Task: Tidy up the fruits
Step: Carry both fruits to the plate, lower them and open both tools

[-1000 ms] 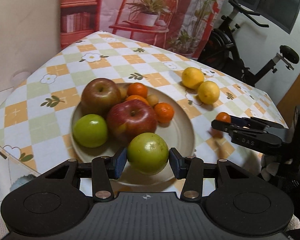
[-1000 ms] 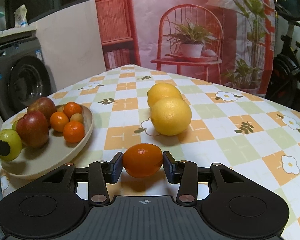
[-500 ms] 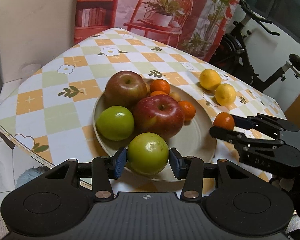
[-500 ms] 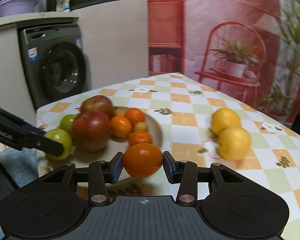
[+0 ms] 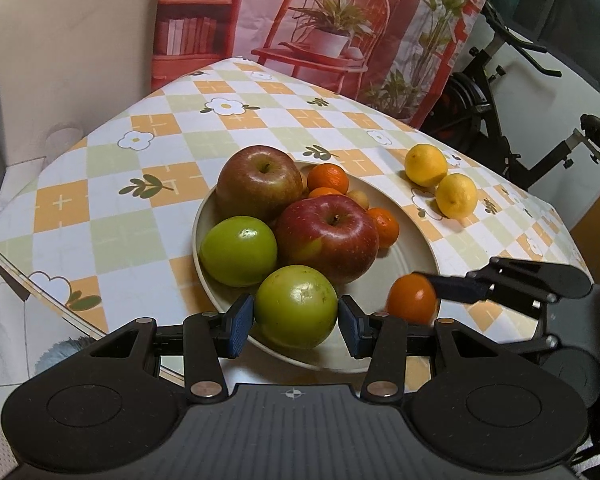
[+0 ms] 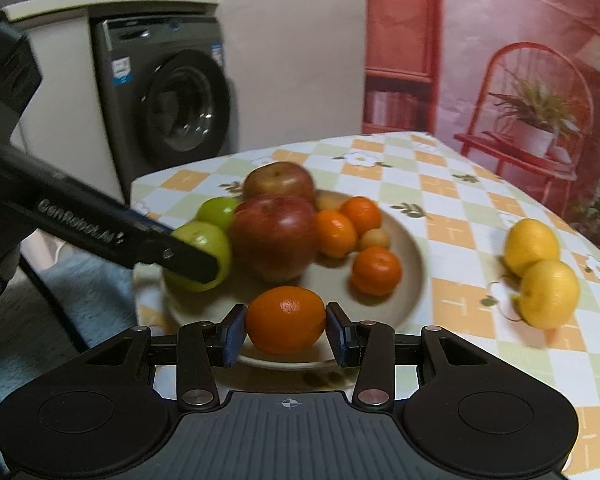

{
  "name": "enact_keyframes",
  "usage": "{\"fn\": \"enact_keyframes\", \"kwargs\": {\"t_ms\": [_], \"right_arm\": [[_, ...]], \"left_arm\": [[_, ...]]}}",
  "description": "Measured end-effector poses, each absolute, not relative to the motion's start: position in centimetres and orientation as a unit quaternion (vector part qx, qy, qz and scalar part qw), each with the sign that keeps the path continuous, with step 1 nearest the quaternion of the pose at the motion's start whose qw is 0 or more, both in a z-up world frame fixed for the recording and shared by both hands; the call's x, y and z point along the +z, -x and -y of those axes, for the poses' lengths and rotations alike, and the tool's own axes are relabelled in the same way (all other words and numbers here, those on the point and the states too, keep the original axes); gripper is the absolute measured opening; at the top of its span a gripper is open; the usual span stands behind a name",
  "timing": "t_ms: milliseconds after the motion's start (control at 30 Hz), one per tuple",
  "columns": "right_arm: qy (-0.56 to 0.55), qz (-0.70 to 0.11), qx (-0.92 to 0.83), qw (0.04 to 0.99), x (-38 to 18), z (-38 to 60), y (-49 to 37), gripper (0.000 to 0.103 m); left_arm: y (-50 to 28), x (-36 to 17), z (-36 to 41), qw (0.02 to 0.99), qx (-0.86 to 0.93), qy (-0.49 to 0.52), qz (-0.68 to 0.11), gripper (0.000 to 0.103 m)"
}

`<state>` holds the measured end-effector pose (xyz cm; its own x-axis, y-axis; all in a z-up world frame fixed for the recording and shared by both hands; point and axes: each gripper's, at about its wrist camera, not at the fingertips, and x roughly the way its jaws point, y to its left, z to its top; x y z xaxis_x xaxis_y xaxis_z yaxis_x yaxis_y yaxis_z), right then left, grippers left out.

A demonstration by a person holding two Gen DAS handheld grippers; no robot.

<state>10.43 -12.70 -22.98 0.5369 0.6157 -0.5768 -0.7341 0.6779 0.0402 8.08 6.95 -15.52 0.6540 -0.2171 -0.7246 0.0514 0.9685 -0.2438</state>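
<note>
The right gripper [image 6: 286, 334] is clamped across the middle of a small orange [image 6: 286, 319], held over the plate's [image 6: 414, 258] near rim. The left gripper [image 5: 296, 322] clamps a green apple [image 5: 296, 306]. Both appear firm, round and smooth, so likely to roll; a grip across the widest part suits.

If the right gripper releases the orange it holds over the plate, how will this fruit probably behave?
The orange is round and smooth, so it will probably roll a little. The plate has a raised rim, which may stop it, or the mandarins may. It looks firm under the right gripper, so probably not fragile.
</note>
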Motion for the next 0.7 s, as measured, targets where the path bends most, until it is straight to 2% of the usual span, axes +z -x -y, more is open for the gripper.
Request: {"fn": "enact_keyframes", "kwargs": {"t_ms": [700], "right_arm": [[0.086,-0.295,0.387,0.869,-23.55,12.63,-10.30,0.039]], "left_arm": [[-8.13,-15.64,-7.04,0.903,-0.074,0.104,-0.409,0.049]]}}
